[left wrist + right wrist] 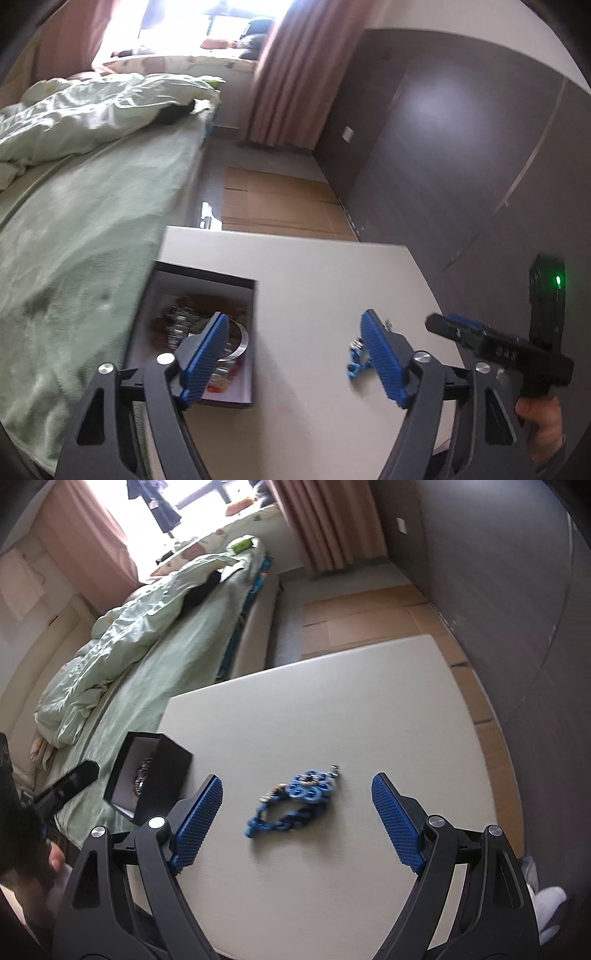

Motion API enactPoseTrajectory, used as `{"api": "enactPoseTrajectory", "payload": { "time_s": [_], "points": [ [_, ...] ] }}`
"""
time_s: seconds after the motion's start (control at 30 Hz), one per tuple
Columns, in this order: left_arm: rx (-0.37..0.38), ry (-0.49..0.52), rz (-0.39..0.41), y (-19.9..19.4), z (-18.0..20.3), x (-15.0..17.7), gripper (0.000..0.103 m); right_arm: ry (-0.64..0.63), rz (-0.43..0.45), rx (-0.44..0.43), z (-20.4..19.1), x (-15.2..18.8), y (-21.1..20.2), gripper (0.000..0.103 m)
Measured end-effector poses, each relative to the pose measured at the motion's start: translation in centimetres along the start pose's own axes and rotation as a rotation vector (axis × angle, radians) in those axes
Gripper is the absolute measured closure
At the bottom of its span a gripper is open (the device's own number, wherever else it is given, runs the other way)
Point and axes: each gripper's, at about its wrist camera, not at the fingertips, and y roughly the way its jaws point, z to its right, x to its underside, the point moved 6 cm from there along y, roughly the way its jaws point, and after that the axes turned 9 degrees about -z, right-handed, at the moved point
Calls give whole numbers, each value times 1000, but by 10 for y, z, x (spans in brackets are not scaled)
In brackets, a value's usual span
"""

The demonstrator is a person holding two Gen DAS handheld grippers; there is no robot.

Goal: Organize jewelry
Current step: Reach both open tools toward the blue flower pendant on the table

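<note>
A black jewelry box (236, 284) stands open at the left edge of the white table (325, 266), with several bracelets and a metal bangle (240, 341) inside. It also shows in the right wrist view (170, 764). A blue beaded bracelet (295, 805) lies on the table (369, 709) between my right gripper's open fingers, a little ahead of the right gripper (297, 801). In the left wrist view the bracelet (354, 360) peeks out beside my right finger. My left gripper (295, 336) is open and empty, with its left finger over the box.
A bed with green sheets (74, 221) runs along the table's left side. Cardboard sheets (273, 199) lie on the floor beyond the table. A dark wall (461, 147) stands to the right. The right gripper's body (517, 350) is at the table's right edge.
</note>
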Motion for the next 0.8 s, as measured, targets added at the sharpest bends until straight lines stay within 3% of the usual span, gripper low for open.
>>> {"api": "enactPoseTrajectory", "payload": {
  "time_s": [0.17,0.43,0.8],
  "points": [
    [24,58,-57,27,30,10,48,39,-1,19,17,0,1,22],
    [23,132,-154,77,59,23,61,98,-25,10,36,-1,10,45],
    [-3,174,-260,130,71,39,67,115,-37,9,37,-5,19,48]
  ]
}}
